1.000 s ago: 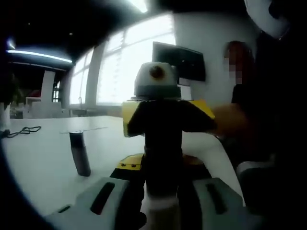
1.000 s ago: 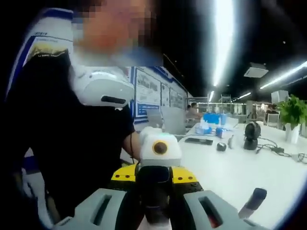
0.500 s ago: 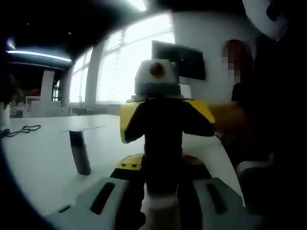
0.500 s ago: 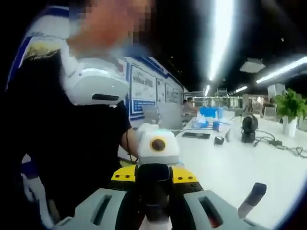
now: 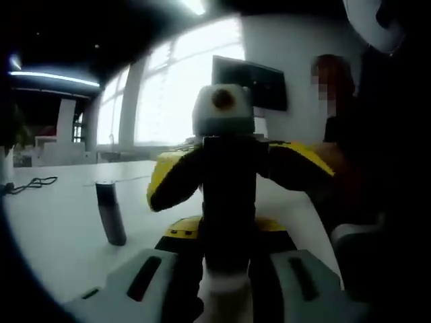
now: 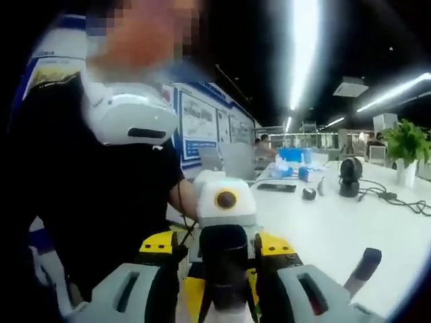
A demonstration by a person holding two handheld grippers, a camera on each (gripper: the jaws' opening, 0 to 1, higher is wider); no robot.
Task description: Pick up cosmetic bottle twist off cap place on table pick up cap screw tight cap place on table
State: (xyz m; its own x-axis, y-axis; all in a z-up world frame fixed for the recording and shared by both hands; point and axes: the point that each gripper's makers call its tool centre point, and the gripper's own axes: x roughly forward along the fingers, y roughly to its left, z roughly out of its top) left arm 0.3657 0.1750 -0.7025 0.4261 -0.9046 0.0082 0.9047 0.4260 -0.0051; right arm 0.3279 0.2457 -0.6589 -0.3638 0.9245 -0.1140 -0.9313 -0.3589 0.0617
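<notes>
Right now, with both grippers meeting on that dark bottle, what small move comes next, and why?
Probably turn the right gripper slightly around the cosmetic bottle while the left gripper holds steady: both seem to grip it end to end above the table, suiting a cap twist.

Right claw [image 6: 225,296] grips a dark cosmetic bottle [image 6: 224,269] btwn its grey jaws, left claw [image 6: 222,245] w/ yellow jaws facing it just behind. Dark cap [image 6: 363,264] stands tilted on white table [image 6: 337,235], lower right. Person in black shirt [image 6: 101,202] at left (white headset on chest). Potted plant [image 6: 407,151] far right.
</notes>
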